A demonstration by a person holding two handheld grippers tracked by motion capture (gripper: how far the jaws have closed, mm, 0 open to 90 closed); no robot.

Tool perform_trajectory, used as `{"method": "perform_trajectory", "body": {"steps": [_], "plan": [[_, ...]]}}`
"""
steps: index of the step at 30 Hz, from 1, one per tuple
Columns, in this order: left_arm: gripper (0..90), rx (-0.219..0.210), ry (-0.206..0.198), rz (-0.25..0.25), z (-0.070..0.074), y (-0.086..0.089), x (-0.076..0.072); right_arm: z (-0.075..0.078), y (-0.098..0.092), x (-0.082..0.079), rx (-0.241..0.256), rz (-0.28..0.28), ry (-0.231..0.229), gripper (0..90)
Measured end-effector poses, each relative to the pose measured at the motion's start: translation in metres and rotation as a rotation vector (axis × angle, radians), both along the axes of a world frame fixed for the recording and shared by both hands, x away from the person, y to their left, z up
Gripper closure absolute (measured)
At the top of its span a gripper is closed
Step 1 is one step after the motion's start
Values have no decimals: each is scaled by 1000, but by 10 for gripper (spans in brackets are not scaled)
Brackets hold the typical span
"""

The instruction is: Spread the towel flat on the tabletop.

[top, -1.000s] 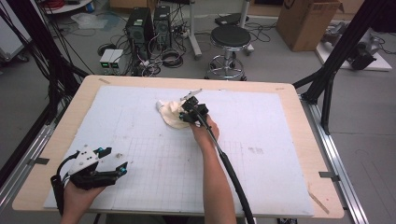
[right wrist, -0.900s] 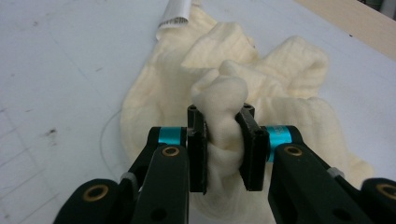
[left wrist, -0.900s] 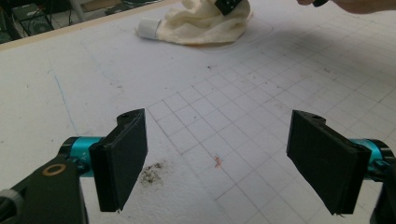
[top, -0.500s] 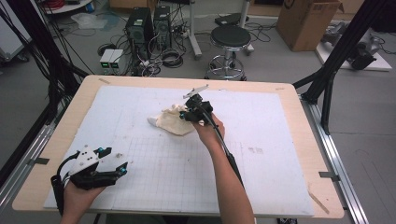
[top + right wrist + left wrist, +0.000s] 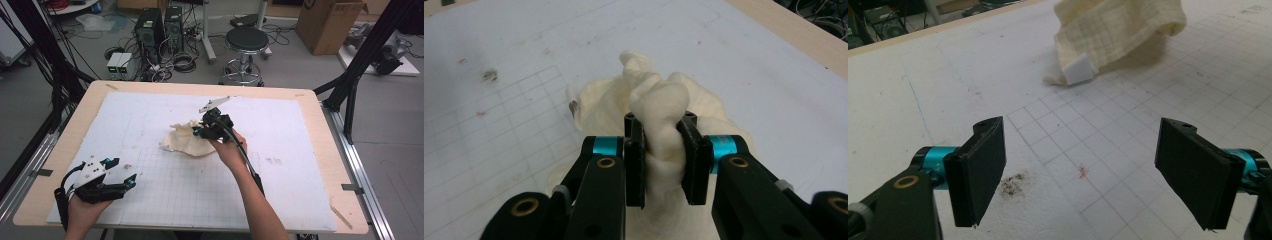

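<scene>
Centrally, right claw (image 5: 665,160) pinches the cream cloth (image 5: 187,140) above the table (image 5: 300,105); left claw (image 5: 1088,175) rests spread near-left.

a lab – desktop computers (image 5: 159,27) and cables on the floor, a stool (image 5: 245,42), black rig frame (image 5: 372,45).

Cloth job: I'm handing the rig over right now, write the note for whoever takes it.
Right gripper: shut on a bunched fold of the cloth, mid-table, part lifted, the rest trailing on the white mat.
Left gripper: open, holding nothing, resting near the mat's front left corner, aimed toward the cloth.
Cloth: crumpled, with a white tag at its near edge.
Done: cloth gripped.
Left: probably bring the left gripper to a free edge, near the tag, then spread or fold.
</scene>
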State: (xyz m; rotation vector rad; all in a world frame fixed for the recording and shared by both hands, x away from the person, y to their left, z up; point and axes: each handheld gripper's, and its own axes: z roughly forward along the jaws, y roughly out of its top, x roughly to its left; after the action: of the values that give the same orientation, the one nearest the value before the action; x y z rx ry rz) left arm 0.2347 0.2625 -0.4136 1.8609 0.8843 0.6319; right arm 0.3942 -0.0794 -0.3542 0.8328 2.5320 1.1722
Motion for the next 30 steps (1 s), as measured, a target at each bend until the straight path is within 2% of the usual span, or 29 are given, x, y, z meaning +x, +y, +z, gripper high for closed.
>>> {"method": "perform_trajectory", "body": {"steps": [7,10,16,22,27,30], "plan": [[210,0,-3,3,1,1,-1,8,-5,-26,-16,32,12,758],[210,-2,-4,3,1,1,-1,12,-7,-36,-7,47,-14,757],[210,0,-4,2,1,1,-1,2,-13,-50,12,46,15,752],[210,9,-3,-4,1,-1,-1,-13,-17,-46,-12,18,21,742],[210,8,1,-7,0,-4,0,-34,-19,-36,-36,-32,45,729],[210,7,5,-13,-1,-6,1,-44,-22,-33,-26,-52,57,710]]}}
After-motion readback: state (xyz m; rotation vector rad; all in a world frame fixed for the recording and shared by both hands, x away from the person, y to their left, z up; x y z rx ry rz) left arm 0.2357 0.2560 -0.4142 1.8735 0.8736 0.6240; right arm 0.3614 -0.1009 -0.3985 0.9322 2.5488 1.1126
